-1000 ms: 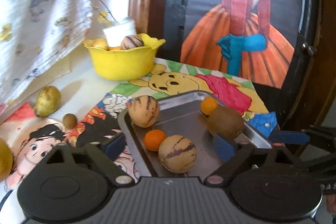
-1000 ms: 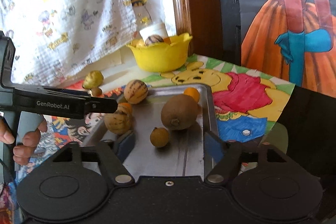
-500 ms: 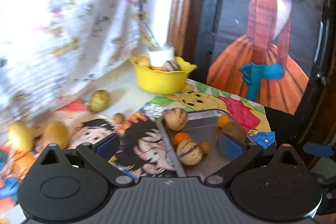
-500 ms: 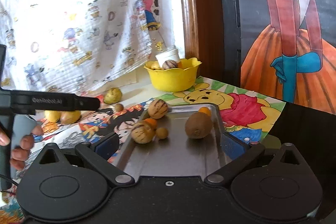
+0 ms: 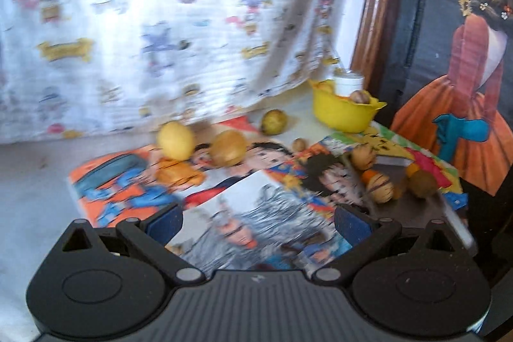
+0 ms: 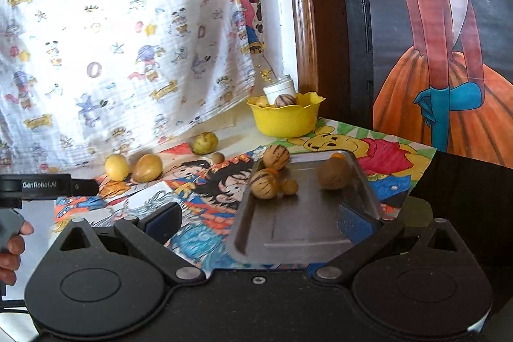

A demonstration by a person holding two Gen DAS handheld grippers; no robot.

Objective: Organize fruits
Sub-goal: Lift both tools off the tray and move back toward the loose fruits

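Observation:
A metal tray (image 6: 298, 233) lies on the cartoon mats and holds two striped melons (image 6: 263, 183), a brown kiwi (image 6: 333, 172) and small orange fruits (image 6: 289, 186). It also shows in the left wrist view (image 5: 449, 213). A yellow bowl (image 6: 285, 117) with fruit stands at the back. Loose on the table are a yellow lemon (image 5: 176, 140), a tan fruit (image 5: 229, 152), a green pear (image 5: 273, 121) and a small nut (image 5: 299, 145). My left gripper (image 5: 258, 221) is open and empty, left of the tray. My right gripper (image 6: 259, 221) is open and empty over the tray's near end.
A patterned white cloth (image 5: 144, 37) hangs behind the table. A white cup (image 6: 279, 88) stands in the bowl. A dark poster of a girl in an orange dress (image 6: 449, 69) and a wooden frame (image 6: 303, 21) are at the right. The left gripper's body (image 6: 48, 185) shows at the left.
Both grippers have pulled back and up from the tray. The left gripper has swung left, so the loose fruits on the mats now show in front of it.

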